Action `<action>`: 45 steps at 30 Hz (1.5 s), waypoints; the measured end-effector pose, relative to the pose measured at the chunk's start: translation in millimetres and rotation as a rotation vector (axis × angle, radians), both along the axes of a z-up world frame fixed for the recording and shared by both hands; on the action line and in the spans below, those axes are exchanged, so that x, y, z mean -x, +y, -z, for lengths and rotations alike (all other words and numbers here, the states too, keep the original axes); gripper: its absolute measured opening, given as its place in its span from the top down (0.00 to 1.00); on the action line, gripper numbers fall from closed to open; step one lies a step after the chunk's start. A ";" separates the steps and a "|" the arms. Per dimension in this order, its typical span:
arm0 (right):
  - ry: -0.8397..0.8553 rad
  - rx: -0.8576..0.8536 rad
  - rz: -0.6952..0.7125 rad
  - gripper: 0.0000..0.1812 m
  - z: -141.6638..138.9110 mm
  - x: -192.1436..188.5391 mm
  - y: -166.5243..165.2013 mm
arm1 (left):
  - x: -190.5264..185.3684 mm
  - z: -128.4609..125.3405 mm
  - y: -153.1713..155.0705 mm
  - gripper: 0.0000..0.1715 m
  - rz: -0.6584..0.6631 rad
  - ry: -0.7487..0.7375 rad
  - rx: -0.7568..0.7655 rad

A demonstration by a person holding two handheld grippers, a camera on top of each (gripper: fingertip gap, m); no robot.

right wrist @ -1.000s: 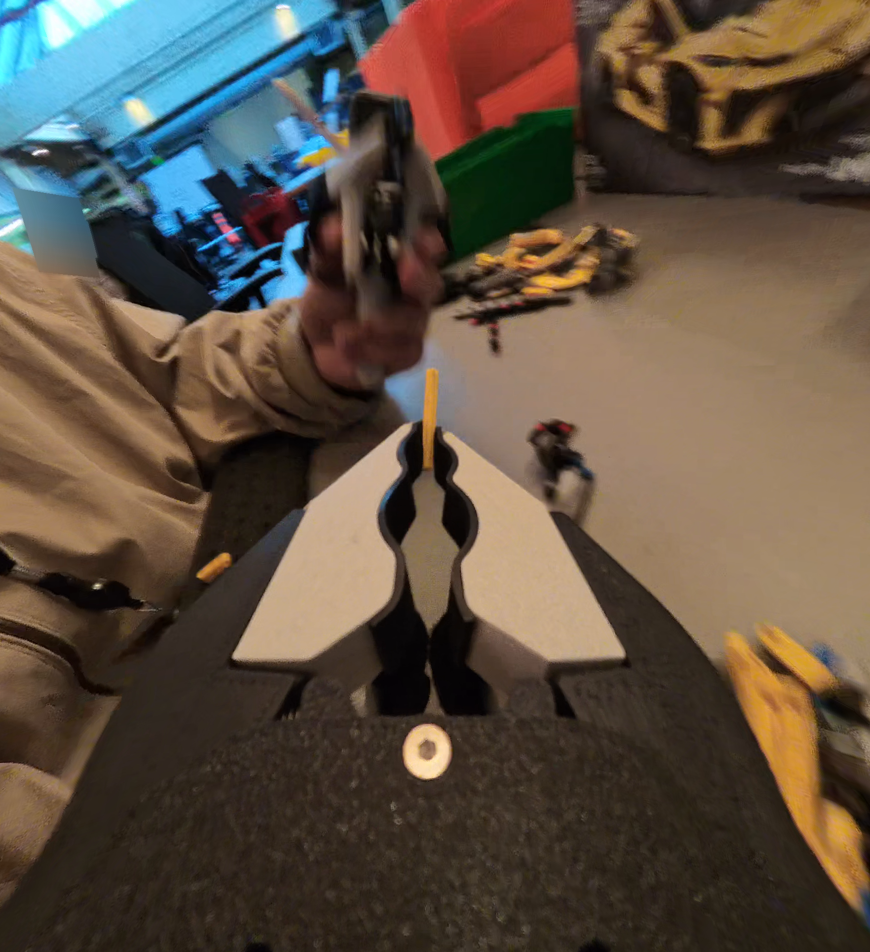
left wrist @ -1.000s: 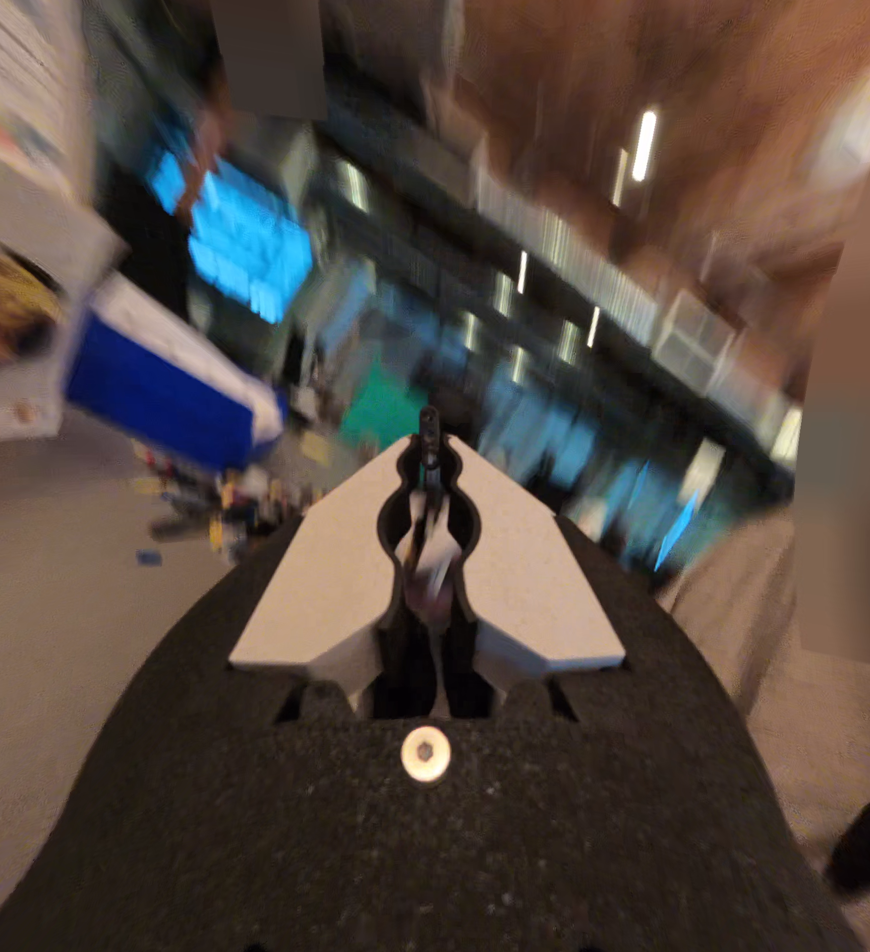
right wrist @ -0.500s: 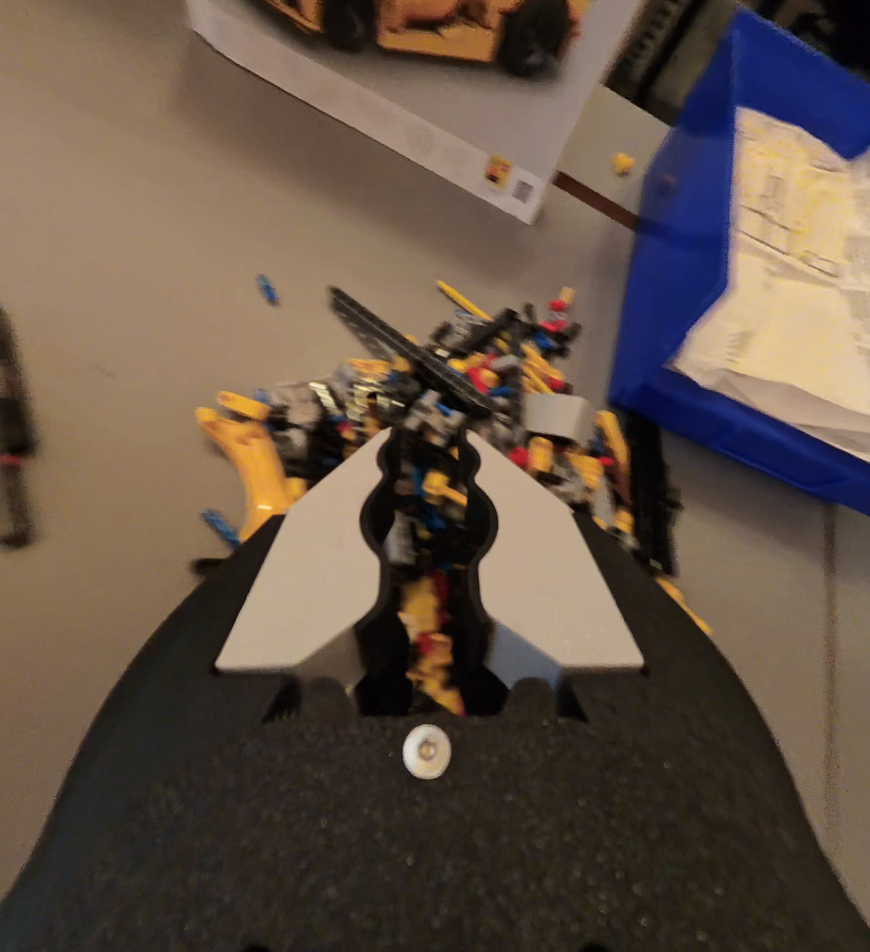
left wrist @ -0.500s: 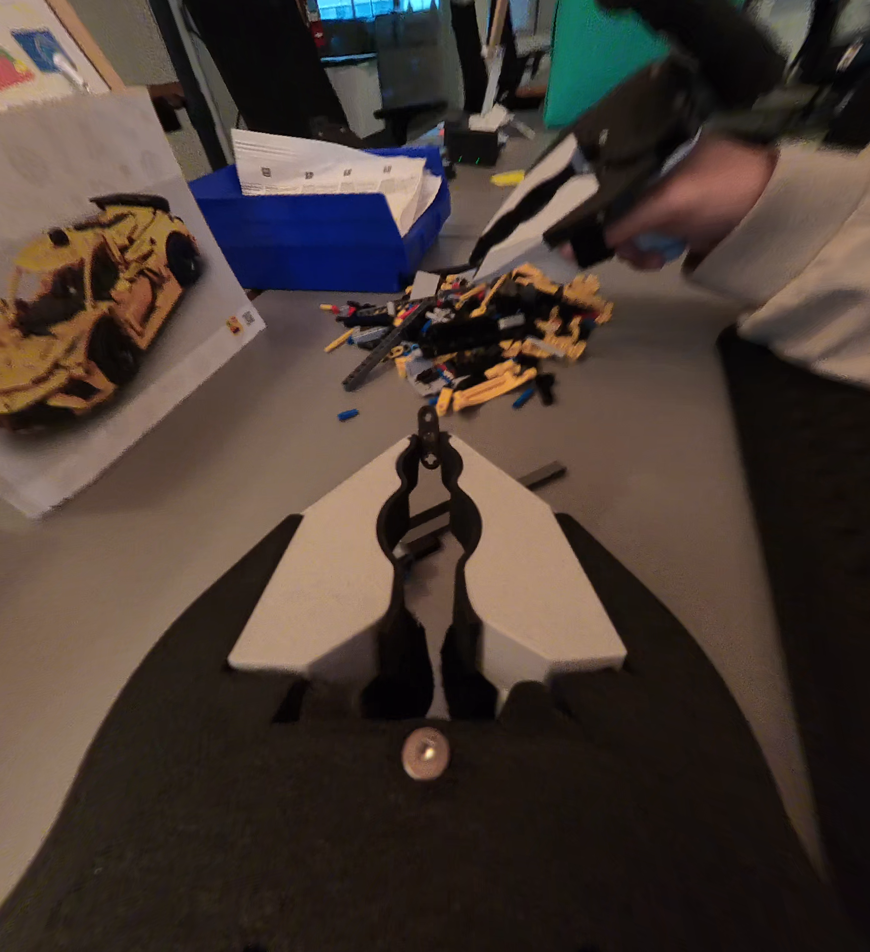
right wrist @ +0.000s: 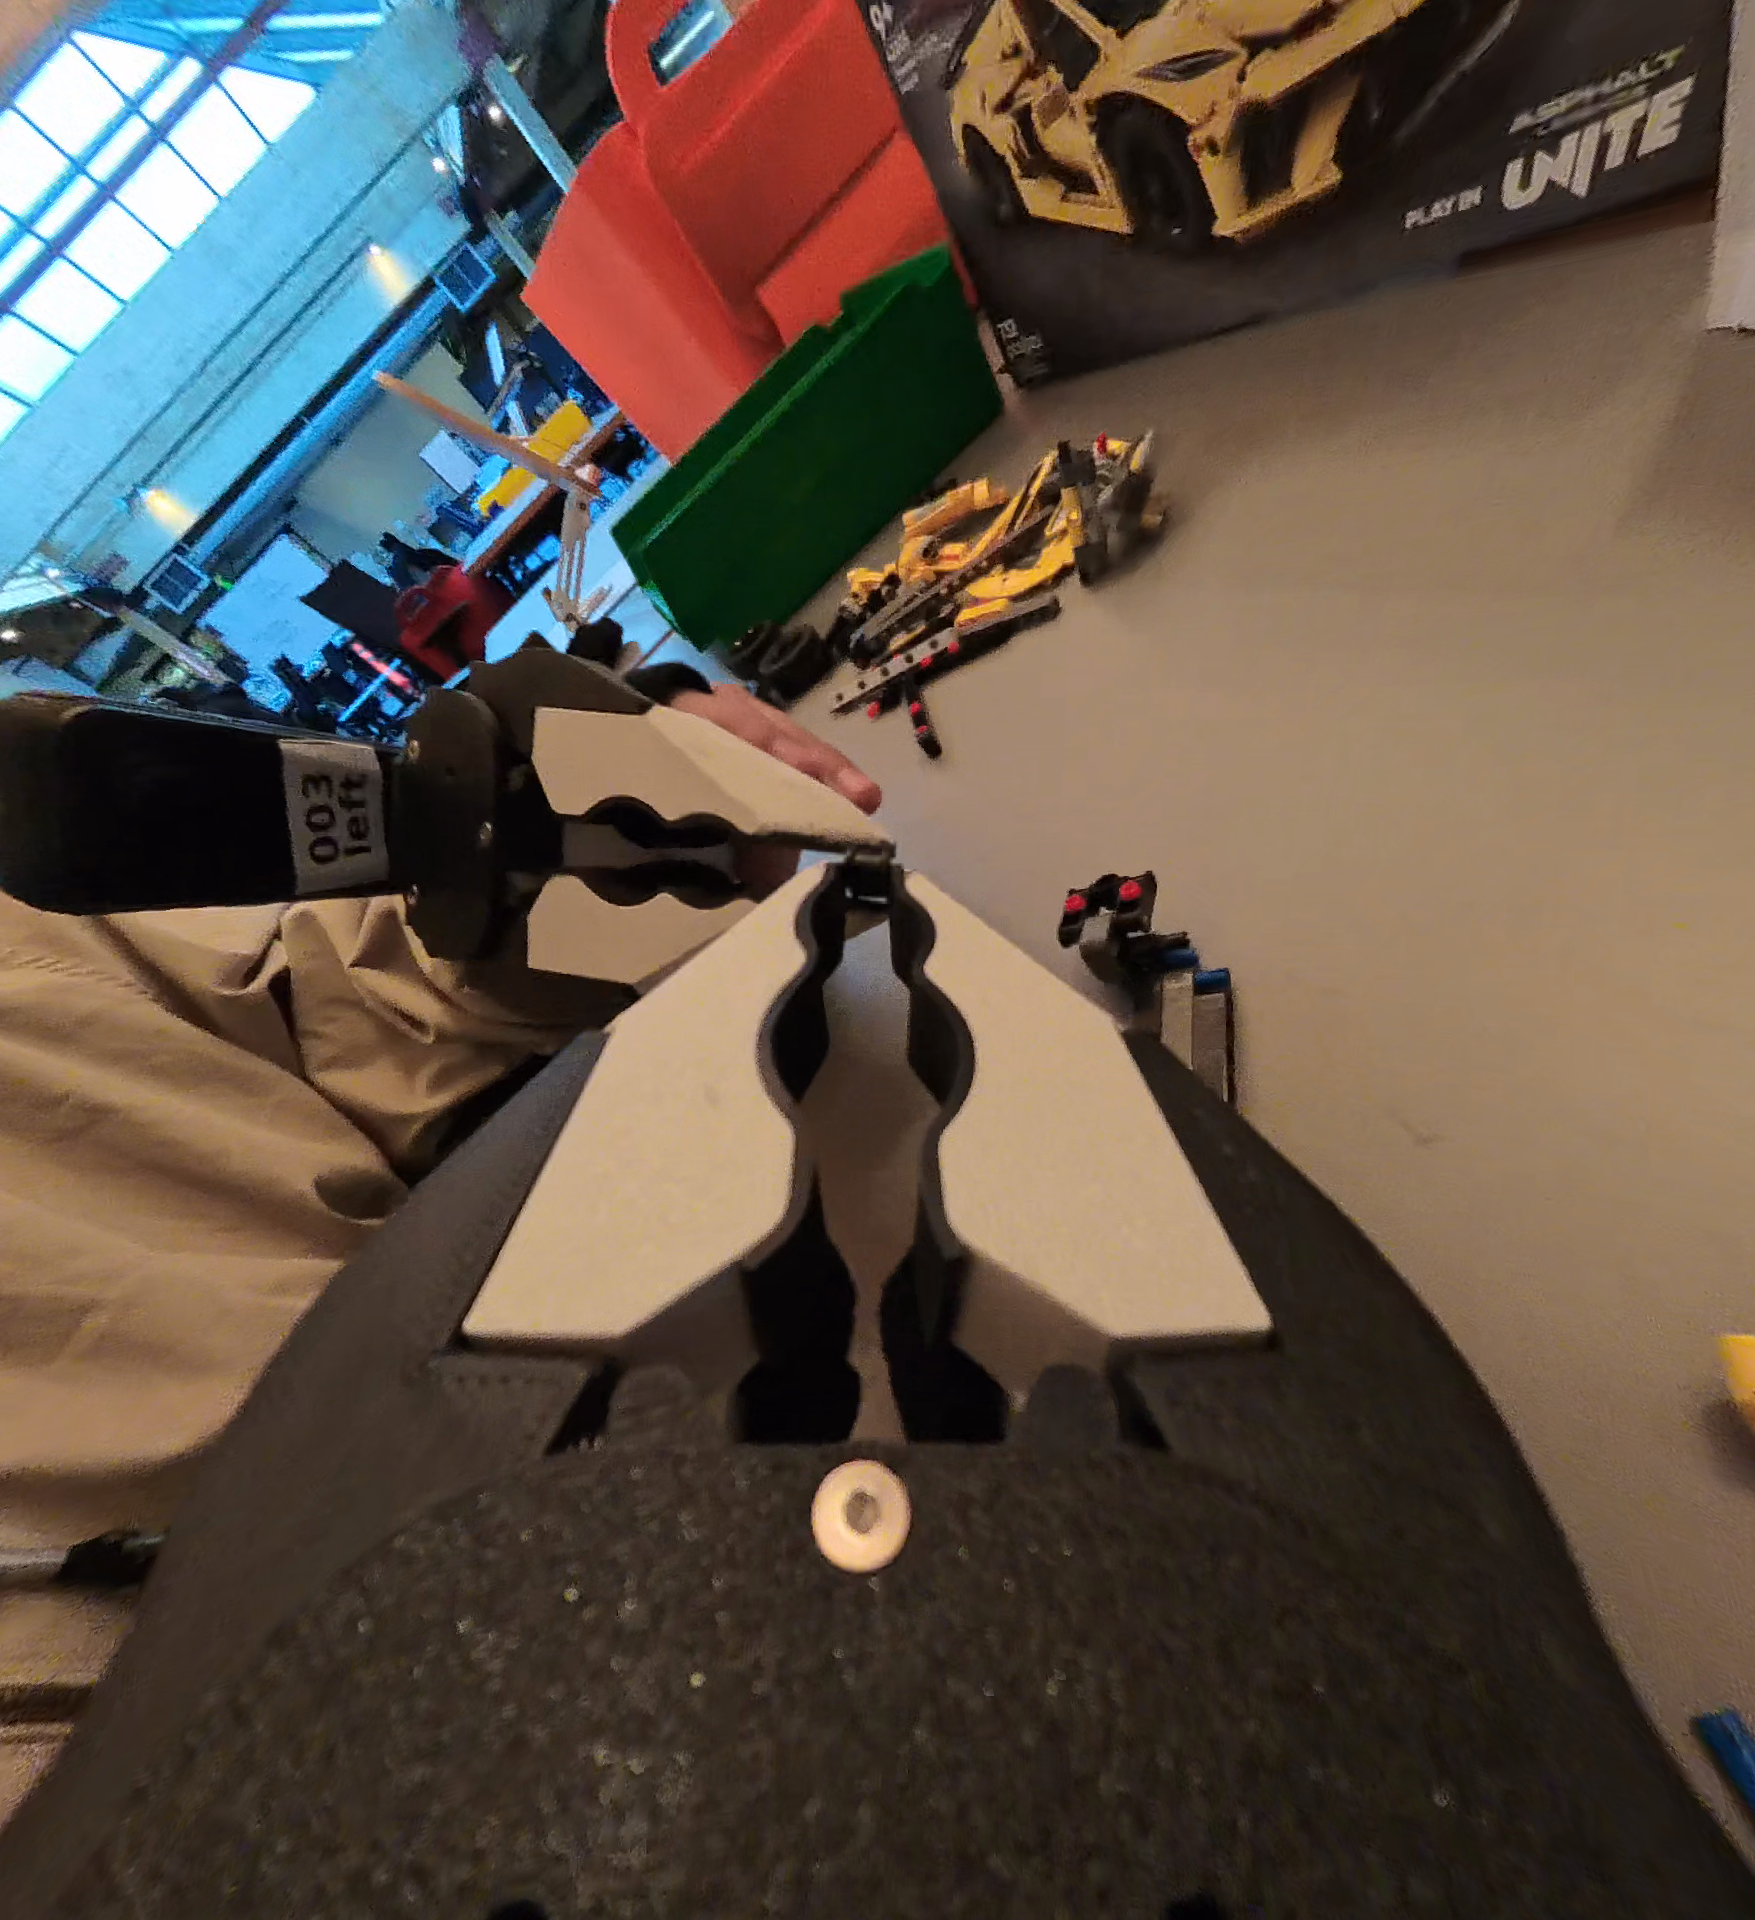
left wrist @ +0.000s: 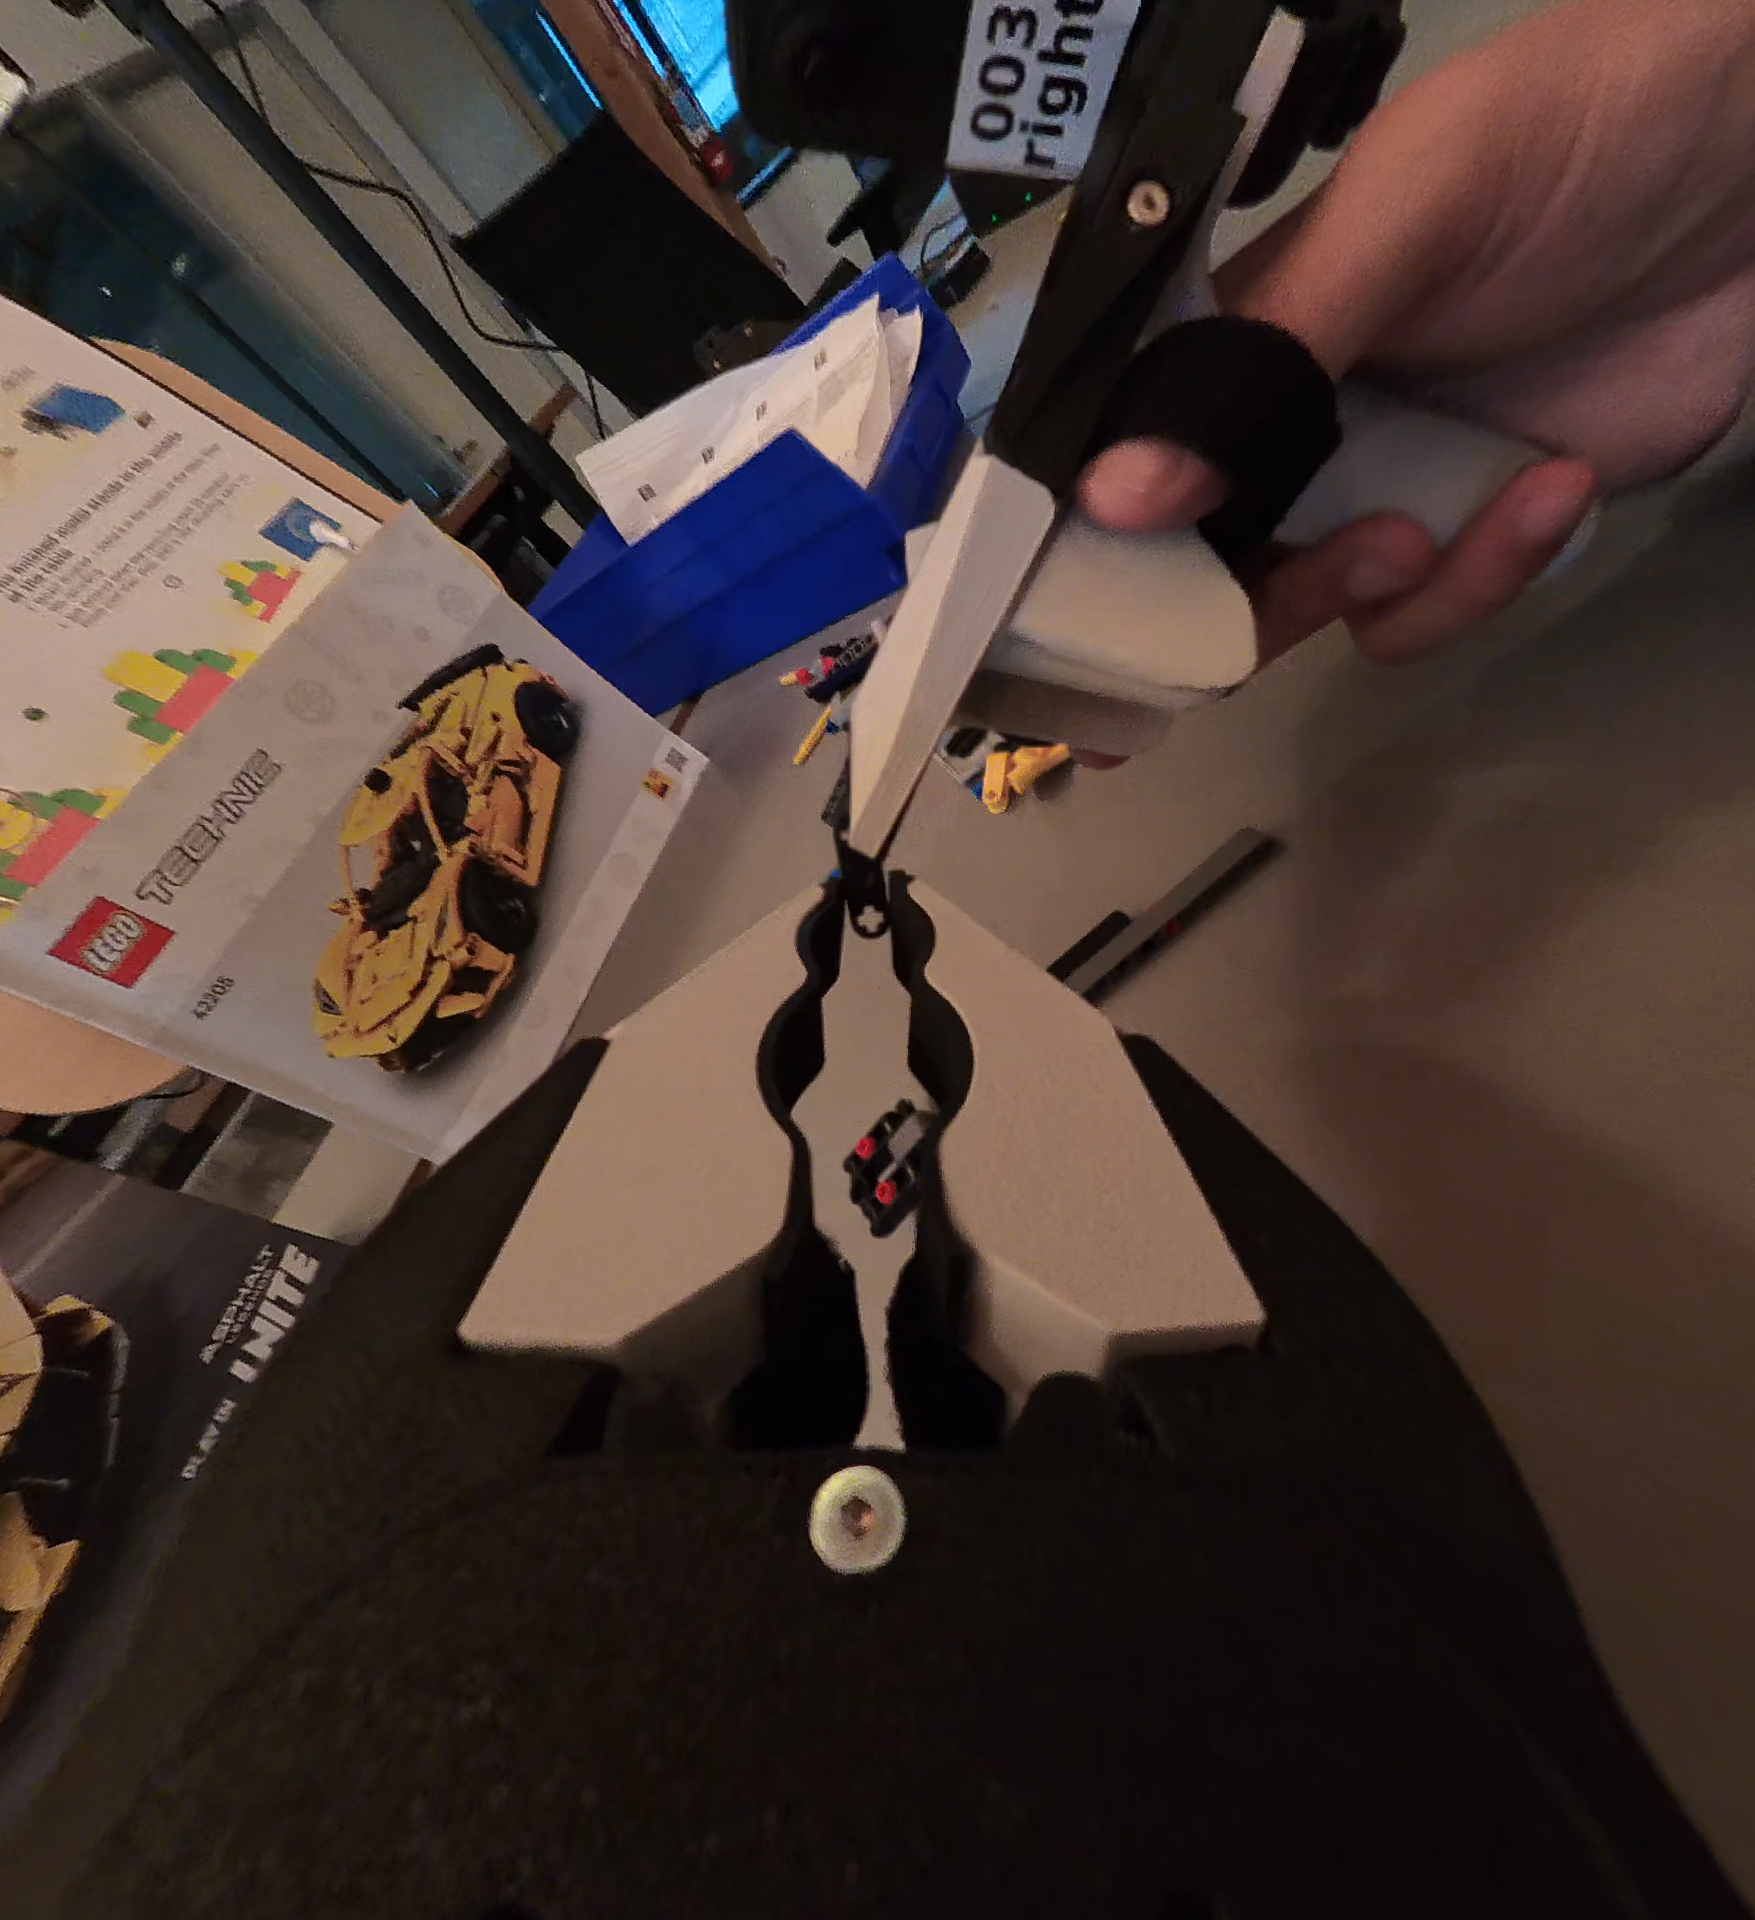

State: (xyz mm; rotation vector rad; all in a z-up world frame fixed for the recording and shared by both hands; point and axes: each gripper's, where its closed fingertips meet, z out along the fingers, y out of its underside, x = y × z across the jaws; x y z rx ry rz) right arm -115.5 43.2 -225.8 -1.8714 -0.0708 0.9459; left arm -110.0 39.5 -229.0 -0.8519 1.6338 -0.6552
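Printed writing shows on six things; the words are not repeated here.

A white sticker (left wrist: 1034, 83) on the right gripper (left wrist: 868, 836), another white sticker (right wrist: 333, 821) on the left gripper (right wrist: 873, 850), a grey booklet (left wrist: 333, 852) with a red logo, a dark box (right wrist: 1320, 156) picturing a yellow car, a brick poster (left wrist: 73, 520), and papers (left wrist: 779, 416) in a blue bin (left wrist: 727, 582).

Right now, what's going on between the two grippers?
A person holds both grippers above the grey table. The left gripper is shut on a small black piece, and the right gripper meets it tip to tip, pinching the same piece or one joined to it. A small black assembly with red pins lies on the table beneath them, a half-built yellow model sits farther off by a green bin.
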 end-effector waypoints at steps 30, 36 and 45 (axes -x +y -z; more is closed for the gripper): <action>-0.677 0.027 0.029 0.81 64.6 138.6 -146.4 | 4.0 17.3 71.9 0.88 -0.187 0.048 0.577; -0.849 -0.007 0.088 0.96 75.0 144.7 -148.0 | 3.7 17.0 69.1 0.88 -0.182 0.055 0.550; -0.968 0.058 0.454 0.96 10.7 -39.2 -124.3 | 6.5 10.6 74.4 0.90 -0.211 0.032 0.488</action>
